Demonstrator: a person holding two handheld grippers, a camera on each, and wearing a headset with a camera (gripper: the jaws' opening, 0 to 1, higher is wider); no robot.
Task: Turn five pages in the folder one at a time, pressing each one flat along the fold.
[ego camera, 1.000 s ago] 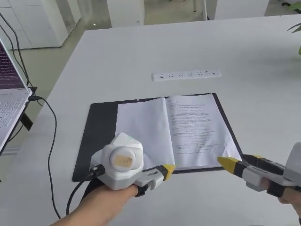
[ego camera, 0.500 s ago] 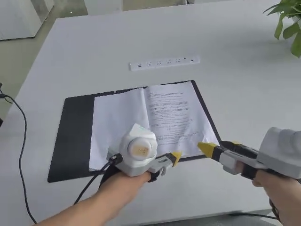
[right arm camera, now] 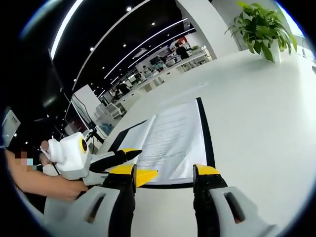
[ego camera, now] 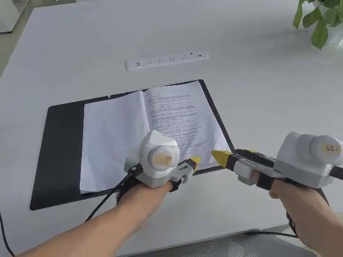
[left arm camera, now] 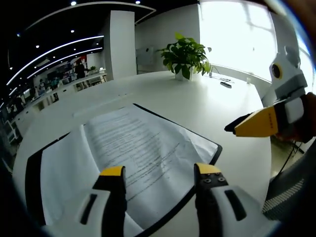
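Left gripper (ego camera: pixel 192 161) first: it's a white plastic thing with yellow tips. In its own view (left arm camera: pixel 160 170) the two jaws stand well apart with nothing between them, just paper showing through the gap. It sits at the near edge of the open black folder (ego camera: pixel 60 144), low over the bottom of the printed white page (ego camera: pixel 179 120). I honestly can't tell if the tips touch the paper or float just above it.

The right gripper (ego camera: pixel 221 157) is the same white-and-yellow build, and its own view (right arm camera: pixel 164 170) shows the jaws spread wide too, gripping nothing. Its tips point at the folder's near right corner, just off the page edge and close to the left gripper's tips, but apart from them.

The folder lies flat and open on the white table (ego camera: pixel 268 80). A blank white sheet (ego camera: pixel 112 139) is on the folder's left half and the printed page is on its right half, with the fold running between them.

Writing: the right gripper's white housing has a small sticker (ego camera: pixel 332 148) that reads "62". The left gripper has a yellowish sticker (ego camera: pixel 162 159) but it's too blurry to read. The printed page has lines of text, way too small to make out.

A white power strip (ego camera: pixel 166 60) lies beyond the folder's far edge, and a green leafy plant (ego camera: pixel 316 21) sits well off past the far right corner.
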